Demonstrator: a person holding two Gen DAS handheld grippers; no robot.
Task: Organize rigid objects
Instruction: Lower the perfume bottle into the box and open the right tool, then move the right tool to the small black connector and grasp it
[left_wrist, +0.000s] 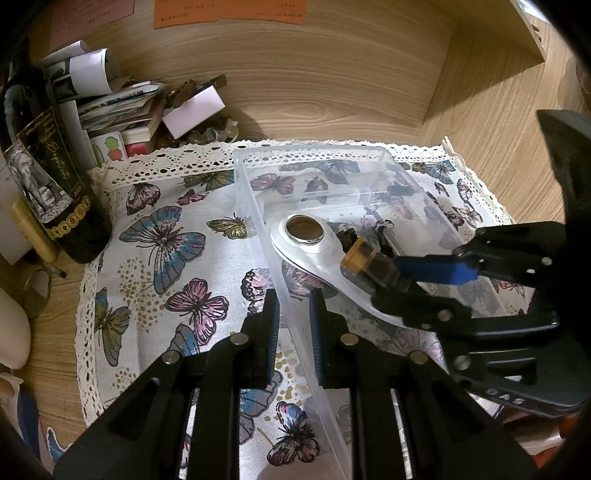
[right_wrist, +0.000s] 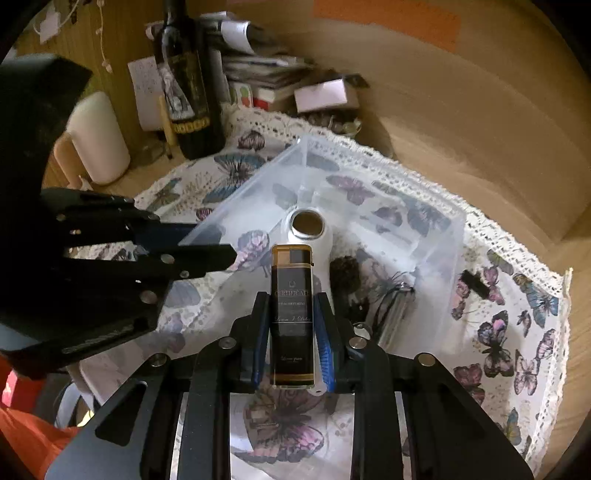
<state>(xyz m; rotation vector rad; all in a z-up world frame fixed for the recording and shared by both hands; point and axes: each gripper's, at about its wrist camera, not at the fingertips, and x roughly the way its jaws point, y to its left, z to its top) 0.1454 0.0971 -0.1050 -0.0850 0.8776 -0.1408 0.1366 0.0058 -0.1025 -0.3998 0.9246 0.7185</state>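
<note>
**Black case held over the clear bin**

Your butterfly cloth (left_wrist: 162, 236) carries the clear plastic bin (left_wrist: 251, 206), whose near-left wall your left gripper (left_wrist: 293, 314) pinches shut. Your right gripper (right_wrist: 291, 317) clamps the black-and-gold case (right_wrist: 291, 306) above the white device (right_wrist: 308, 229) lying inside the bin

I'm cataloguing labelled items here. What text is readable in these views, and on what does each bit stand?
"CERTIFICATE": top line on the black-and-gold box held in the right gripper; the script lines below it are too blurred to read.
"DAS", seen upside down: on the right gripper's body in the left wrist view.
Wine bottle label: gold script, not legible.
Orange paper on the wooden wall: print too small to read.
</note>
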